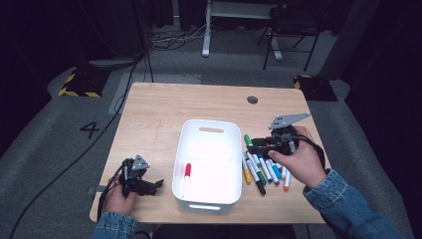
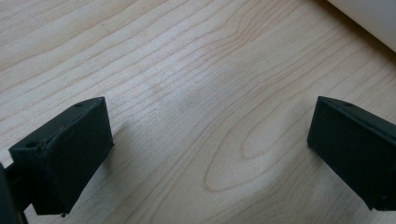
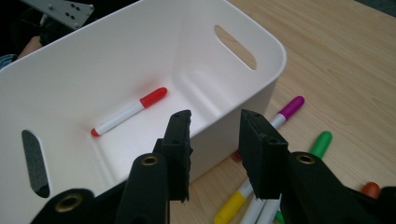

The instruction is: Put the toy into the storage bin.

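White bin [image 1: 185, 164] rim beside right tool [image 3: 215, 140], part-open, empty, left tool [image 2: 205, 140] wide, empty.

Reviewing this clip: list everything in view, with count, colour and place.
table: one, light wood, under everything.
bin: one, white, with slot handles, middle of the table.
red-capped marker: one, white barrel, lying inside the bin.
loose markers: a cluster on the table right of the bin; caps green, yellow, blue, purple, orange and black among them; exact count hard to tell.
chair: one, dark, on the floor beyond the table.
left gripper: black jaws wide apart over bare table, nothing between them.
right gripper: black jaws part open, nothing between them, above the loose markers beside the bin.
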`<state>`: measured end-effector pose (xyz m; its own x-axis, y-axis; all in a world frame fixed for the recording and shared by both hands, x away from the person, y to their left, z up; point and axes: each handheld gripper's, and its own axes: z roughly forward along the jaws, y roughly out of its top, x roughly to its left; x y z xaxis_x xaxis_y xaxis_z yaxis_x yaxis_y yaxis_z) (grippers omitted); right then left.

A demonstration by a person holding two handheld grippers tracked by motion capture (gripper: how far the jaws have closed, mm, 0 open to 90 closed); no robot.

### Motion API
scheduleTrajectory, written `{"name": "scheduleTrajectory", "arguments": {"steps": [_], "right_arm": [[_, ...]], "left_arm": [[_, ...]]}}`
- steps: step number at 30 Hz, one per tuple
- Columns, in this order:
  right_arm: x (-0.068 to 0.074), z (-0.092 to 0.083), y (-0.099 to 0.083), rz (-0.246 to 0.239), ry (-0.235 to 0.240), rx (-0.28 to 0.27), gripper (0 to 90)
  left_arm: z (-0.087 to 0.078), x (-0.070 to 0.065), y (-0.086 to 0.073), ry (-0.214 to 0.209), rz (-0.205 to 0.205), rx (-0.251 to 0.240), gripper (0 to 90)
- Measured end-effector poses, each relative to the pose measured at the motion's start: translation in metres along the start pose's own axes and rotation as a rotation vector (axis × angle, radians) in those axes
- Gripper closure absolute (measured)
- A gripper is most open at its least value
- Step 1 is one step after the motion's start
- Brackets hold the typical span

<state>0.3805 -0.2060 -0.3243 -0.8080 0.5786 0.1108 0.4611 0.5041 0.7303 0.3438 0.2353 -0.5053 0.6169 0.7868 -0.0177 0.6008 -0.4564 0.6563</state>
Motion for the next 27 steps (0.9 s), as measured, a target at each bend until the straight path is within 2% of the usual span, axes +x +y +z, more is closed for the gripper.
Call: {"name": "scheduleTrajectory", "arguments": {"steps": [1, 2, 3, 6, 7, 8, 9, 13, 16, 20, 21, 25, 27], "right_arm": [[-0.008, -0.003, -0.004, 0.012, -0.018, -0.007, 64.8], [-0.008, -0.003, -0.004, 0.012, -0.018, -0.007, 64.8], [-0.017, -0.005, -0.009, 0.034, -0.029, -0.01, 64.8], [-0.023, -0.007, -0.013, 0.052, -0.046, -0.01, 64.8], [-0.031, -0.009, -0.017, 0.066, -0.065, -0.013, 65.1], [-0.031, -0.009, -0.017, 0.066, -0.065, -0.013, 65.1], [-0.034, -0.01, -0.019, 0.087, -0.076, -0.018, 65.2], [-0.051, -0.013, -0.029, 0.114, -0.115, -0.015, 64.9], [-0.058, -0.012, -0.033, 0.121, -0.131, -0.007, 65.0], [-0.069, -0.005, -0.041, 0.13, -0.163, 0.015, 66.5], [-0.076, 0.0, -0.046, 0.139, -0.174, 0.03, 67.4], [-0.085, 0.01, -0.053, 0.156, -0.187, 0.053, 68.5], [-0.092, 0.019, -0.059, 0.173, -0.2, 0.081, 69.0]], "left_arm": [[0.0, 0.0, 0.0, 0.001, 0.0, 0.0, 0.2], [0.0, 0.0, 0.0, 0.001, 0.0, 0.0, 0.2], [0.0, 0.0, 0.0, 0.0, 0.0, 0.0, 0.2], [0.0, 0.0, 0.0, 0.001, 0.0, 0.0, 0.1], [0.0, 0.0, 0.0, 0.001, 0.0, 0.001, 0.1], [0.0, 0.0, 0.0, 0.001, 0.0, 0.0, 0.1], [0.0, 0.0, 0.0, 0.001, 0.0, 0.0, 0.0], [0.0, 0.0, 0.0, 0.001, 0.0, 0.001, 0.1], [0.0, 0.0, 0.0, 0.001, 0.0, 0.001, 0.0], [0.0, 0.0, 0.0, 0.004, 0.001, 0.001, 0.0], [0.0, 0.0, 0.0, 0.004, 0.001, 0.001, 0.0], [0.0, 0.0, -0.001, -0.008, -0.005, 0.002, 0.0], [0.0, 0.002, -0.001, -0.002, 0.01, -0.002, 0.1]]}}
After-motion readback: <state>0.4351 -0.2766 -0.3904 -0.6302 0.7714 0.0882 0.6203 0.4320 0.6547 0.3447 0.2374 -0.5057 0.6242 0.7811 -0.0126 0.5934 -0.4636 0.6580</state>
